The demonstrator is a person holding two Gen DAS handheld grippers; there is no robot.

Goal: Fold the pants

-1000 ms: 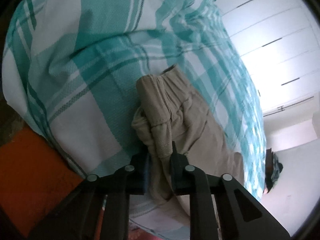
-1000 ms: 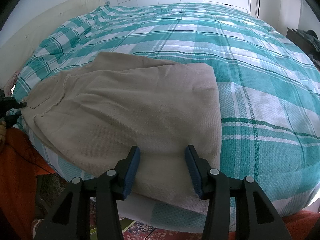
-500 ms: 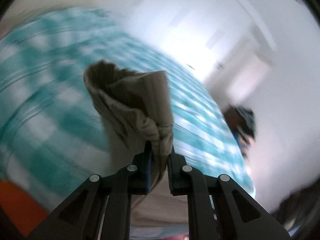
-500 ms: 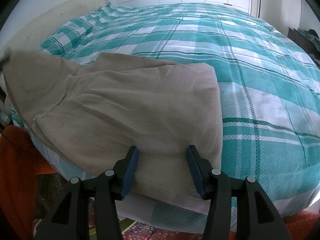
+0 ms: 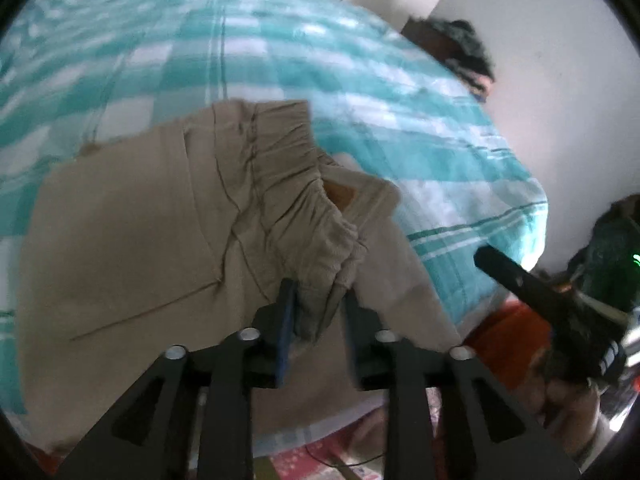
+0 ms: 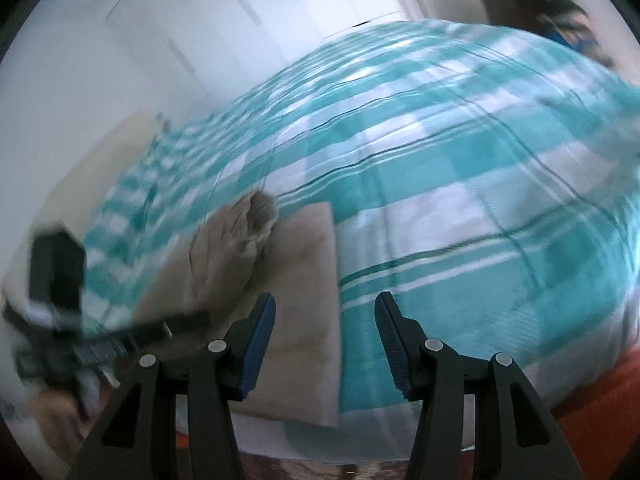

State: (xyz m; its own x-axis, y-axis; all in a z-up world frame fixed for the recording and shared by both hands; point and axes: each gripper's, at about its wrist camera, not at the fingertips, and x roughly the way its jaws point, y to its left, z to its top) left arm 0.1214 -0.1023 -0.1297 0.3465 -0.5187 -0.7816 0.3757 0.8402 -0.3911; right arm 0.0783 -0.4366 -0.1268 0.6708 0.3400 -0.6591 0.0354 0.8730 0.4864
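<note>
The beige pants [image 5: 140, 232] lie on the teal plaid bed, with the gathered waistband end [image 5: 296, 184] carried over onto the lower layer. My left gripper [image 5: 318, 308] is shut on the bunched waistband fabric. In the right wrist view the pants [image 6: 296, 280] lie at lower left with the raised waistband [image 6: 256, 216] above them. My right gripper [image 6: 326, 336] is open and empty, held over the pants' right edge. The left gripper body [image 6: 56, 276] shows blurred at the left of that view.
The teal and white plaid bedspread [image 6: 460, 200] covers the bed. White wardrobe doors [image 6: 224, 20] stand behind. Dark clutter [image 5: 452, 48] sits beyond the far bed corner. An orange surface [image 6: 600, 404] lies below the bed edge. The right gripper and the hand holding it [image 5: 560, 332] show at the right.
My left gripper swung the waistband up and over to the right, laying it onto the rest of the pants. My right gripper moved right, off the fabric's middle to its edge.
</note>
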